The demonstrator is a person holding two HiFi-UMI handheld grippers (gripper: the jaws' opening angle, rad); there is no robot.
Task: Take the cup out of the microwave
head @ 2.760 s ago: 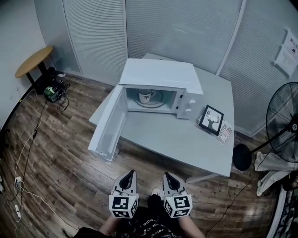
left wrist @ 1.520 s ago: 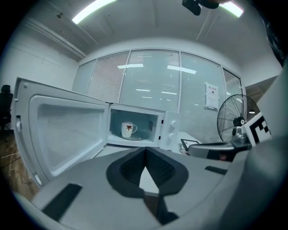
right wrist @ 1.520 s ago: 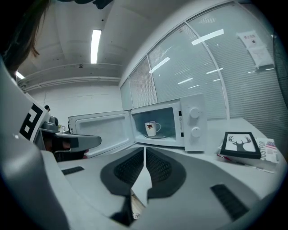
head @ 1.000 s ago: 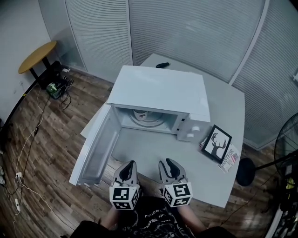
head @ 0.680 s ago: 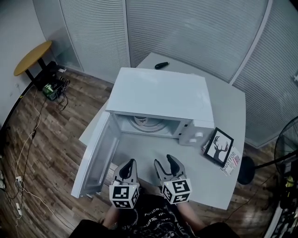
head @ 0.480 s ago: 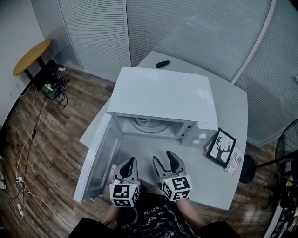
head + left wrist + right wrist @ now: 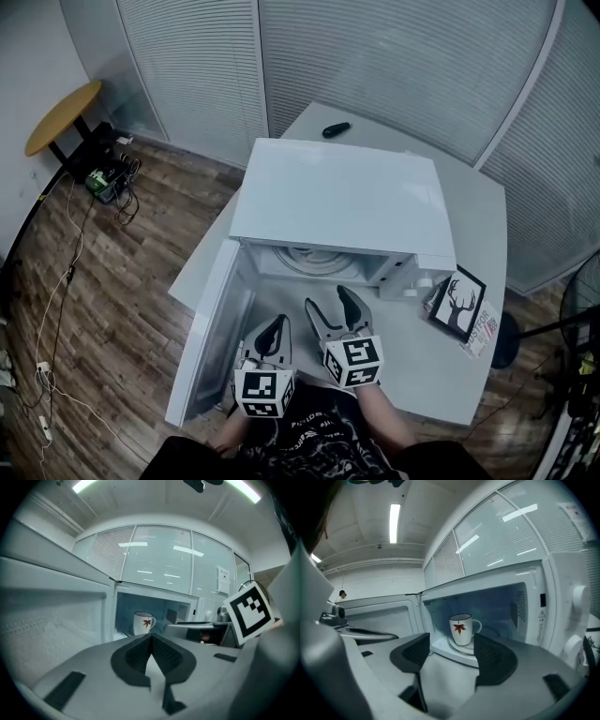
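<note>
A white cup (image 7: 461, 629) with a red leaf stands upright on the turntable inside the white microwave (image 7: 337, 192), whose door (image 7: 211, 337) hangs open to the left. In the head view the microwave's top hides the cup. My right gripper (image 7: 330, 302) is in front of the opening, and its jaws have just been opening; nothing is between them, and the cup is well beyond the right gripper (image 7: 451, 644). My left gripper (image 7: 278, 322) is lower left by the door, its jaws shut and empty. From the left gripper (image 7: 151, 638) the cup (image 7: 143, 622) shows farther in.
The microwave sits on a grey table (image 7: 441, 366). A framed deer picture (image 7: 459, 305) lies right of it, and a black remote (image 7: 335, 129) lies behind. A round wooden side table (image 7: 64, 114) and cables are on the floor at far left.
Both grippers have moved forward to the microwave's opening, the right one farther. The right jaws have spread apart; the left jaws stayed shut. The cup has dropped out of the head view.
</note>
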